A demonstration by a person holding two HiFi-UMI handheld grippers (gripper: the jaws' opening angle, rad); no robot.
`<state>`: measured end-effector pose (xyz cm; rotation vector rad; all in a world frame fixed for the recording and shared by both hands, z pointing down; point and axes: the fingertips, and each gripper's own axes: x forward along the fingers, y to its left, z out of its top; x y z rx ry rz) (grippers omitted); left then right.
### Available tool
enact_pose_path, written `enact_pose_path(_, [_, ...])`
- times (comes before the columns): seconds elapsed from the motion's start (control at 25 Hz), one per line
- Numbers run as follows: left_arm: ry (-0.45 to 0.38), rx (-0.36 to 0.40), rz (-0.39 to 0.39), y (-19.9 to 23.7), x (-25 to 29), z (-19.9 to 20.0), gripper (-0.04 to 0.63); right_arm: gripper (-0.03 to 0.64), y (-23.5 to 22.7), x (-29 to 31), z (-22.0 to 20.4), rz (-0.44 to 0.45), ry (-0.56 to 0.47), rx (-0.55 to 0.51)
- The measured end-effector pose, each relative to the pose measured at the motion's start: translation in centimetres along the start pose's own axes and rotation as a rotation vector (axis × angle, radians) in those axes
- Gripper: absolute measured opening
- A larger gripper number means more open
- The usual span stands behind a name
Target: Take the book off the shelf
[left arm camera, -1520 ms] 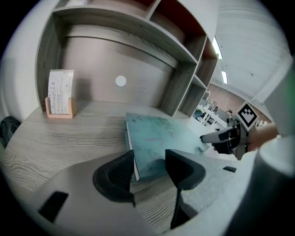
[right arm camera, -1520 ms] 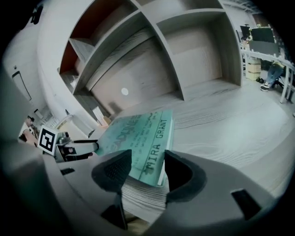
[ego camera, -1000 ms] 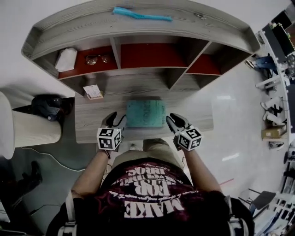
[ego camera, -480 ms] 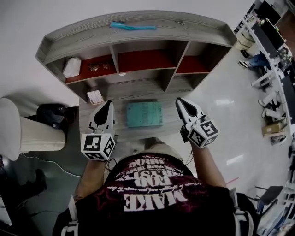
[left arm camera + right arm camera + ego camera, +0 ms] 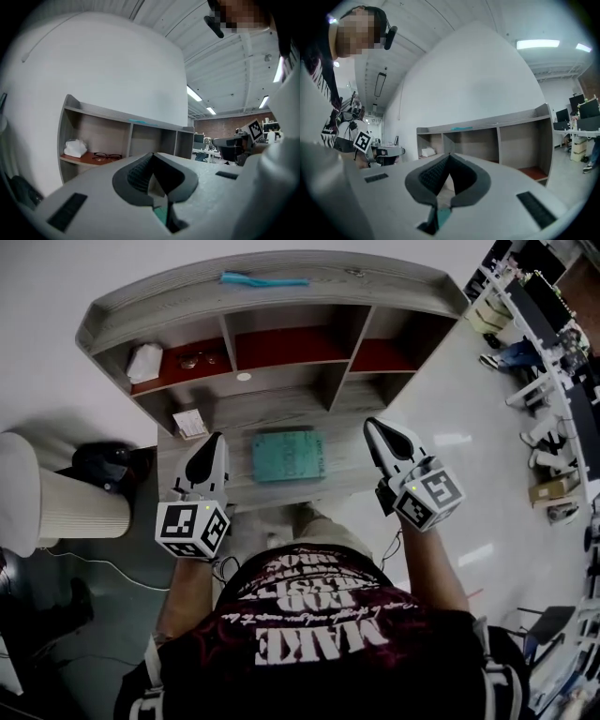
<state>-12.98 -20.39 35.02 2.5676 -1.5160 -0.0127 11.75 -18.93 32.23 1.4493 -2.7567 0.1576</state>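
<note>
The teal book [image 5: 287, 455] lies flat on the grey desk [image 5: 342, 476] below the shelf unit [image 5: 272, 320]; no gripper touches it. My left gripper [image 5: 218, 437] hovers to the left of the book, jaws shut on nothing. On the other side, my right gripper [image 5: 371, 425] is held up to the right of the book, likewise shut and empty. In the left gripper view the closed jaws of the left gripper [image 5: 152, 155] point toward the shelf, with a sliver of the teal book [image 5: 161, 216] below them. The right gripper [image 5: 449, 155] shows the same, over a teal strip of the book [image 5: 442, 216].
A teal brush [image 5: 264, 279] rests on the shelf top. The left compartment holds a white cloth [image 5: 143, 362] and glasses [image 5: 195, 360]. A small card [image 5: 190, 423] lies on the desk's back left. A white cylinder [image 5: 56, 507] and a black object [image 5: 98, 462] stand left of the desk.
Both grippers have lifted away from the book's sides, spread apart and shut. The book stays flat on the desk.
</note>
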Motion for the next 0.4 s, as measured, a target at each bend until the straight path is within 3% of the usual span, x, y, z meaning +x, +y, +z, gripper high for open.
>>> enact_pose_path(0.2, [0.052,-0.045,0.004,-1.9,-1.0,-2.1,0.006,0.003,0.5,-1.9,0.5,0.017,0.003,-0.02])
enact_pose_path(0.4, [0.038,-0.013,0.015,-4.8,-1.3,-1.4,0.006,0.003,0.1,-4.4,1.4,0.062,-0.022,-0.008])
